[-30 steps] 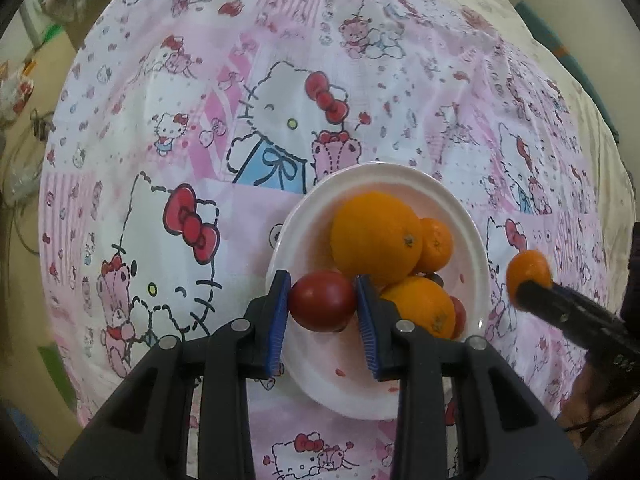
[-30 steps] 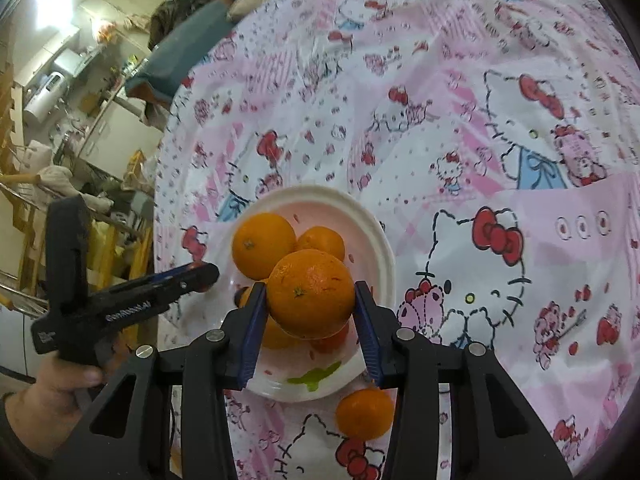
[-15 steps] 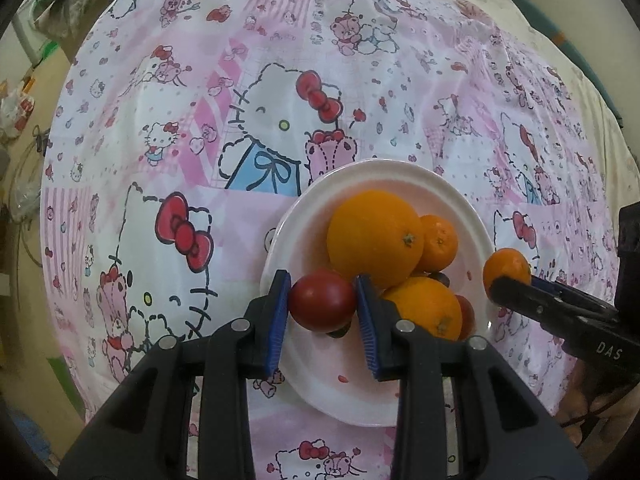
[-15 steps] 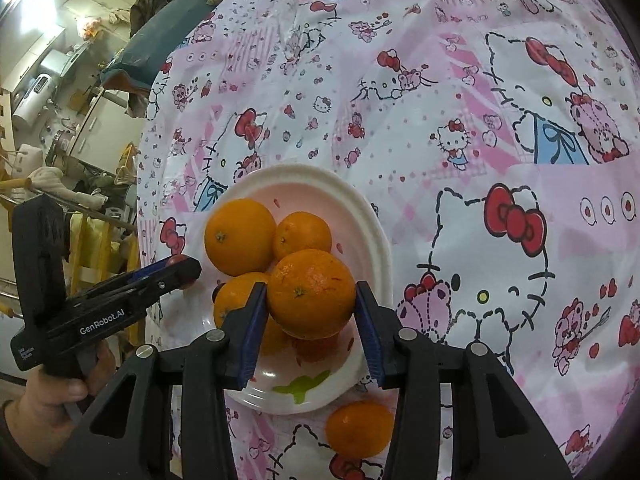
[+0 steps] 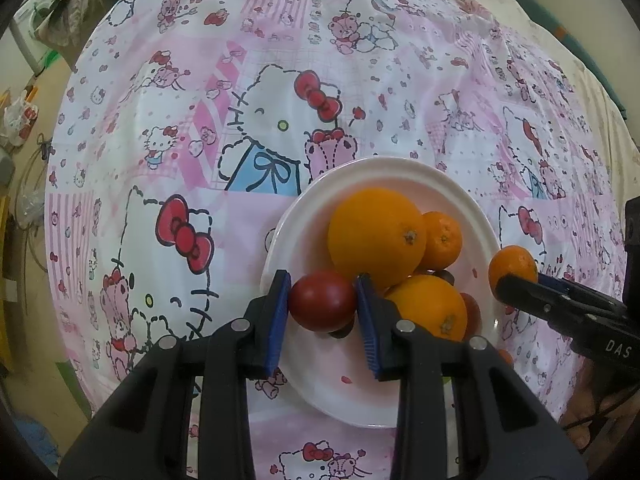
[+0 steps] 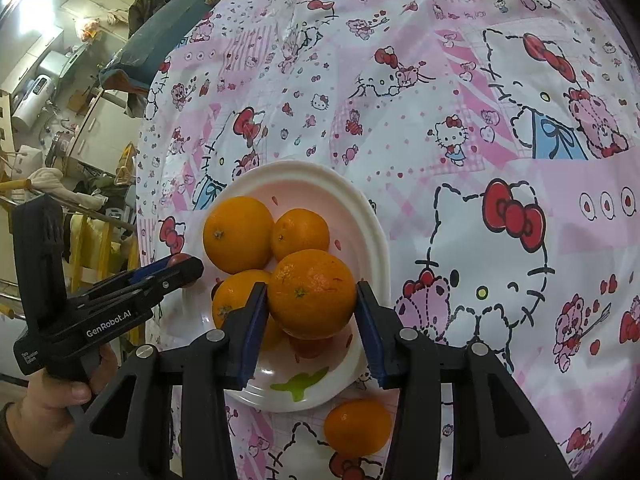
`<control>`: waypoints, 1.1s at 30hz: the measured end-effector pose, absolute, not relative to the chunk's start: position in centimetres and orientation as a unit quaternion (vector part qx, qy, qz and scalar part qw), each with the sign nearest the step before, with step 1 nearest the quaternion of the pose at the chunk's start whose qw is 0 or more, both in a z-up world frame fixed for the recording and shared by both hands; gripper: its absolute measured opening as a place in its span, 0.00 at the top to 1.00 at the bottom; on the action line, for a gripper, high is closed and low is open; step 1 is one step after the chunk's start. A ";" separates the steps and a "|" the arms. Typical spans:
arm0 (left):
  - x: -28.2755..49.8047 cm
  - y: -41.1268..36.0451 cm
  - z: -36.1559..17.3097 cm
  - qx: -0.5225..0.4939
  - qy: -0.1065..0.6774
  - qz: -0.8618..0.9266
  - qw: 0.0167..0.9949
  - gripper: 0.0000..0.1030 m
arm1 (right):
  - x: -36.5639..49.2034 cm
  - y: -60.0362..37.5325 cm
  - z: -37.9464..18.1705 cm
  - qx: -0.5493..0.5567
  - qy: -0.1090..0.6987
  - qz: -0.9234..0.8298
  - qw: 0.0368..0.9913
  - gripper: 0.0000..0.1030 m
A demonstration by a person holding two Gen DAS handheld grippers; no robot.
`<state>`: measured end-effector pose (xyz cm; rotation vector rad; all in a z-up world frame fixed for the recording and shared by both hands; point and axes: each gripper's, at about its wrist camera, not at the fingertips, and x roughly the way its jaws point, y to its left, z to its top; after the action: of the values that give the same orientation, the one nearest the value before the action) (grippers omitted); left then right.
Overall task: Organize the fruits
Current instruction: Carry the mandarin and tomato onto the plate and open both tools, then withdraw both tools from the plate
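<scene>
Over the near rim of the white plate (image 5: 476,216), your left gripper (image 5: 323,300) is clenched on a dark red tomato (image 5: 322,300), its blue pads pressed to the fruit at 3 and 9 o'clock. Past it on the plate, at about 1 o'clock from the tomato, sits a large orange (image 5: 376,236) with a small mandarin (image 5: 442,240) touching its right side, and a second orange (image 5: 430,306) lies just beside your right-hand pad. At 3 o'clock in the left wrist view your right gripper (image 6: 312,296) comes in from the edge, grasping a mandarin of its own (image 6: 312,294); in the right wrist view that fruit hangs over the pile on the plate, the pads tight on both flanks. One loose mandarin (image 6: 357,426) lies off the plate on the pink cartoon-cat tablecloth (image 6: 460,100), at 6 o'clock from the plate rim and just beside it. Your left hand (image 6: 60,396) shows at 8 o'clock there, wrapped round the gripper handle.
</scene>
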<state>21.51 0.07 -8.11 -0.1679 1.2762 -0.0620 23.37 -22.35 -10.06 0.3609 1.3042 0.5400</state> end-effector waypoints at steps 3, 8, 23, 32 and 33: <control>21.5 -0.2 -8.1 -0.074 0.596 -0.032 0.799 0.72 | 23.5 -22.5 -9.9 0.169 0.594 0.245 0.747 0.49; 21.4 -0.6 -8.1 -0.071 0.601 -0.042 0.795 0.64 | 23.5 -22.8 -8.8 0.179 0.575 0.247 0.759 0.33; 20.9 -0.9 -5.9 -0.067 0.564 -0.040 0.822 0.20 | 23.3 -23.5 -7.4 0.181 0.567 0.242 0.766 0.31; 19.5 -1.1 -3.6 -0.057 0.529 -0.042 0.845 0.20 | 22.4 -24.1 -5.9 0.183 0.551 0.238 0.779 0.31; 19.1 -1.1 -3.1 -0.053 0.523 -0.041 0.850 0.20 | 22.2 -24.3 -5.5 0.185 0.546 0.239 0.782 0.31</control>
<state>19.13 -1.10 -3.11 -0.1117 1.1008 -0.0859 22.25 -24.33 -5.53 0.3998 1.1786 0.5155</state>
